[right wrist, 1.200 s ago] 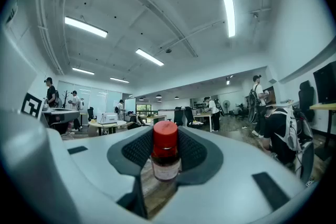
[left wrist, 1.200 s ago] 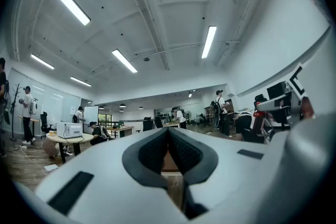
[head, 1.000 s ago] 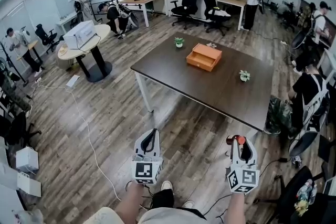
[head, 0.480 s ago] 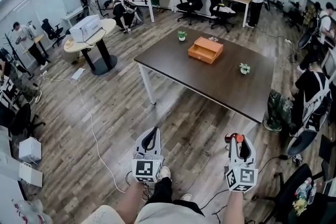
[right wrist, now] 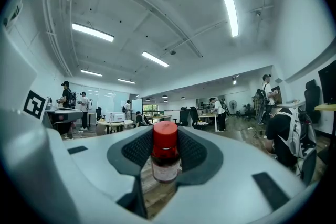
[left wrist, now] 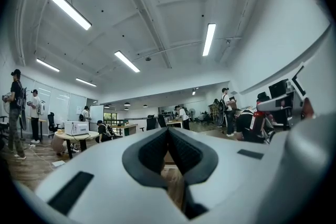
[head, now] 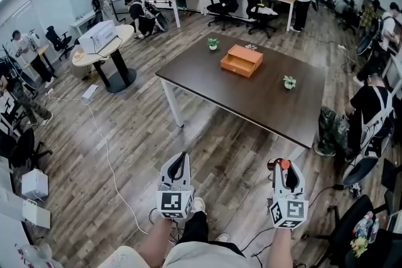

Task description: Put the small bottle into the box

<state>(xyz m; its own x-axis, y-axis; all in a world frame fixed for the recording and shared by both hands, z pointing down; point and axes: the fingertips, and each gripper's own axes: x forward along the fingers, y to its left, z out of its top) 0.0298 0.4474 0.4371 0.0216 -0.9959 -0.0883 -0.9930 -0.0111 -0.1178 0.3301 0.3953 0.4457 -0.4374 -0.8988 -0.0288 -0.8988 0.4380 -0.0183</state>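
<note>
Dark brown table [head: 264, 107]: stands ahead of you across the wood floor, well apart from both grippers.

Orange box [head: 242, 61]: flat, with a drawer front facing you. It sits on the far half of the table, between two small potted plants, one near the far edge [head: 213, 43] and one toward the right [head: 289, 82].

Your left gripper [head: 180, 159]: held low in front of your left leg and pointing level. Its dark ribbed pads meet at the tips with nothing between them.

Your right gripper [head: 284, 168]: held low in front of your right leg and also pointing level. Its jaws are part-way apart and clamped on the small bottle [right wrist: 166, 157].

Small bottle: it stands upright between the two pads, which press on its sides. It has a bright red screw cap, dark amber-brown glass and a pale label round the body; the print is too small to read. From your head view only the red cap and a bit of dark glass show at the jaw tips. The bottle is nowhere near the box.
</note>
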